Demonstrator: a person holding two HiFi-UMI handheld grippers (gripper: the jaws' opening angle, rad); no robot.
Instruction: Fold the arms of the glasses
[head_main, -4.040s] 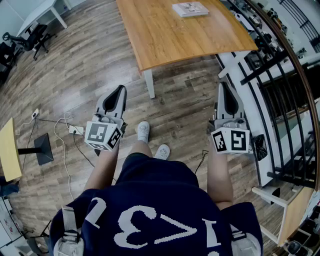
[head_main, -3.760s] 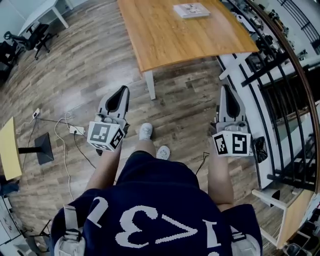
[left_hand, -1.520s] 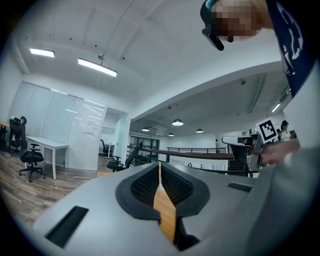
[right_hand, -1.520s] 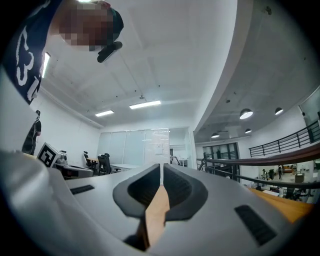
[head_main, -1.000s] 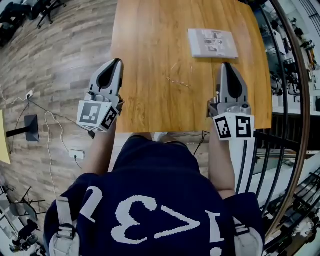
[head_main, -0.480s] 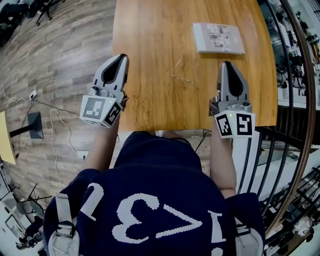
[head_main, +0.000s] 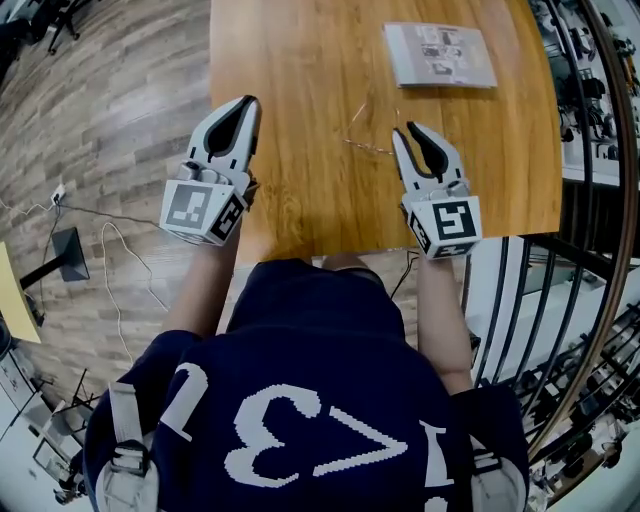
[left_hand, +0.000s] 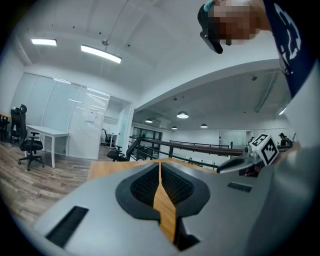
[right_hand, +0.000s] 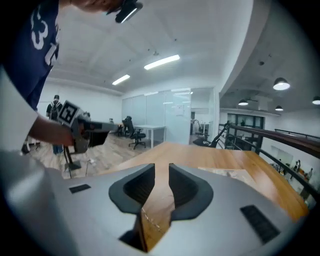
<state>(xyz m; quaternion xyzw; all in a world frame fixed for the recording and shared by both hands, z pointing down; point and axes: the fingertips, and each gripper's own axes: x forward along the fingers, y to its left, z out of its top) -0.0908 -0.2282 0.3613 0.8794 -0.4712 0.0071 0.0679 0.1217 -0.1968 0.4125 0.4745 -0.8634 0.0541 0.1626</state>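
Observation:
Thin wire-framed glasses (head_main: 368, 128) lie on the wooden table (head_main: 300, 70), arms spread. My right gripper (head_main: 405, 130) sits just right of them, near the table's front edge, its jaws opening with nothing pressed between the pads. In the right gripper view the right gripper (right_hand: 162, 166) shows a gap, and a thin piece of the glasses (right_hand: 148, 218) is visible low in it against the tabletop. My left gripper (head_main: 247, 101) hovers over the table's left edge, shut and empty. In the left gripper view the left gripper (left_hand: 160, 163) has its jaws together.
A printed booklet (head_main: 440, 55) lies at the table's far right. A black metal railing (head_main: 590, 240) runs along the right side. Cables (head_main: 110, 250) trail over the wooden floor on the left. The person's torso fills the lower head view.
The right gripper has dropped and swung left toward the glasses, and its jaws have parted. The left gripper has shifted slightly toward the table and stays shut.

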